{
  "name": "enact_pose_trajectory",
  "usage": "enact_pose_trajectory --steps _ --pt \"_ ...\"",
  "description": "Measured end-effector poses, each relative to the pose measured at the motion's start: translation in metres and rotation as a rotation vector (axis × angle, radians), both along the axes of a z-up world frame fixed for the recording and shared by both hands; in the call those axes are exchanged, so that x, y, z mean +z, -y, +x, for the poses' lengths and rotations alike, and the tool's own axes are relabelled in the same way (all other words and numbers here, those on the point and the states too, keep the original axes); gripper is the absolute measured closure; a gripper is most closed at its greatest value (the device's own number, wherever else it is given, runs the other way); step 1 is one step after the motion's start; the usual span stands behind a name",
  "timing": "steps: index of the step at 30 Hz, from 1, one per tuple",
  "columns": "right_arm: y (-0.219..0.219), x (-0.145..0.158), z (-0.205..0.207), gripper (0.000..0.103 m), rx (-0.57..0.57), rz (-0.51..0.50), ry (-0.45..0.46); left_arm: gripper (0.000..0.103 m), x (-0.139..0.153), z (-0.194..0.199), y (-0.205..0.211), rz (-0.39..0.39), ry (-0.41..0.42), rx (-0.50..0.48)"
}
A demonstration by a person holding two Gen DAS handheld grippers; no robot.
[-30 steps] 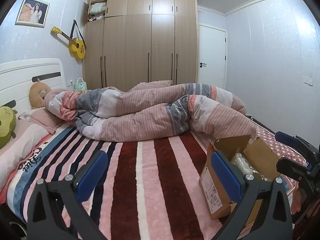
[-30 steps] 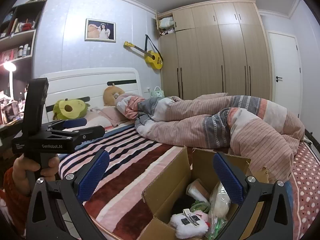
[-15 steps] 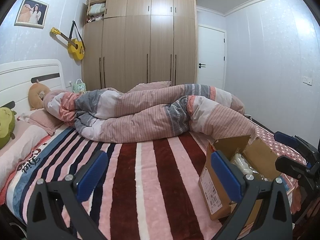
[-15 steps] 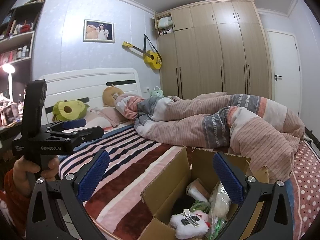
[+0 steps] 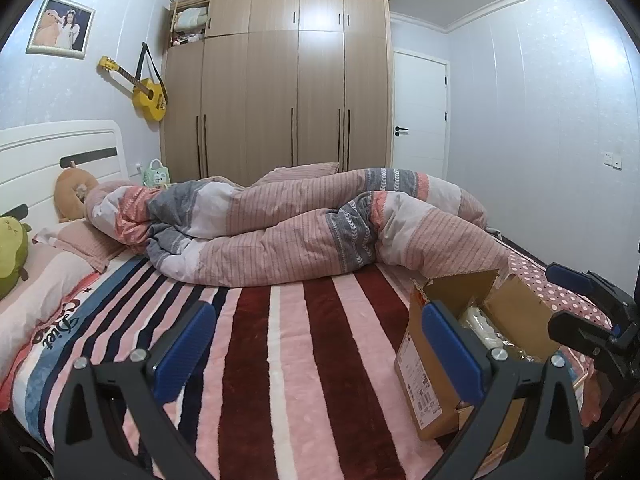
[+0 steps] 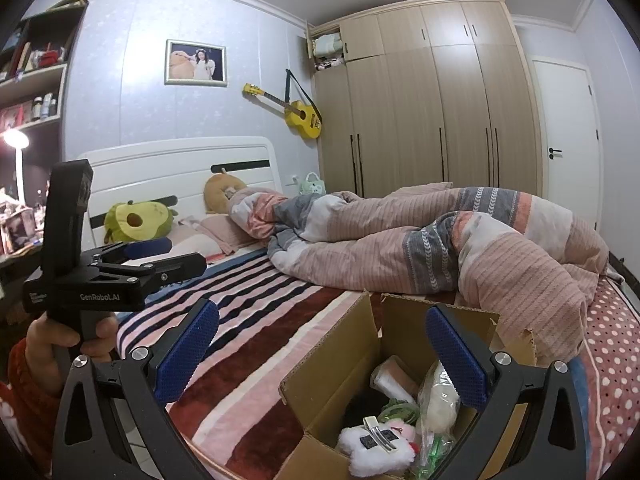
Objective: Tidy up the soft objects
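Observation:
An open cardboard box [image 6: 340, 364] stands on the striped bed near its front right edge; it also shows in the left wrist view [image 5: 424, 376]. Inside lie a white plush toy [image 6: 374, 448], bagged soft items [image 6: 438, 400] and a green cord. My right gripper [image 6: 320, 348] is open and empty, just above and in front of the box. My left gripper [image 5: 318, 344] is open and empty over the striped blanket, left of the box. Each gripper shows in the other's view: the left [image 6: 148, 258], the right [image 5: 576, 304].
A rumpled pink and grey duvet [image 5: 304, 224] lies across the bed's far half. An avocado plush [image 6: 138, 220], a brown plush [image 6: 220, 192] and pillows sit by the white headboard [image 6: 176, 164]. Wardrobe [image 5: 276, 92], door and a wall guitar [image 5: 148, 94] stand behind.
Both grippers have shifted very slightly; the views have barely moved. Nothing was taken hold of or let go.

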State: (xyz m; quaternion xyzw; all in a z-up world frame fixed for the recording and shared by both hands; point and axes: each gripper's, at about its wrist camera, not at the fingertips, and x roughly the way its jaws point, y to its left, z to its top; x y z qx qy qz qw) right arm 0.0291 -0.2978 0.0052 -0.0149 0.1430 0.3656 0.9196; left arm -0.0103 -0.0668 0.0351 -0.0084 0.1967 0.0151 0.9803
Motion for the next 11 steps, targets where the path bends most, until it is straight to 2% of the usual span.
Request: enact_pose_trajectory --steps 11 --pt "-0.0015 -0.0003 -0.0024 0.000 -0.014 0.003 -0.008 0.000 0.0000 -0.0005 0.0014 0.002 0.001 -0.004"
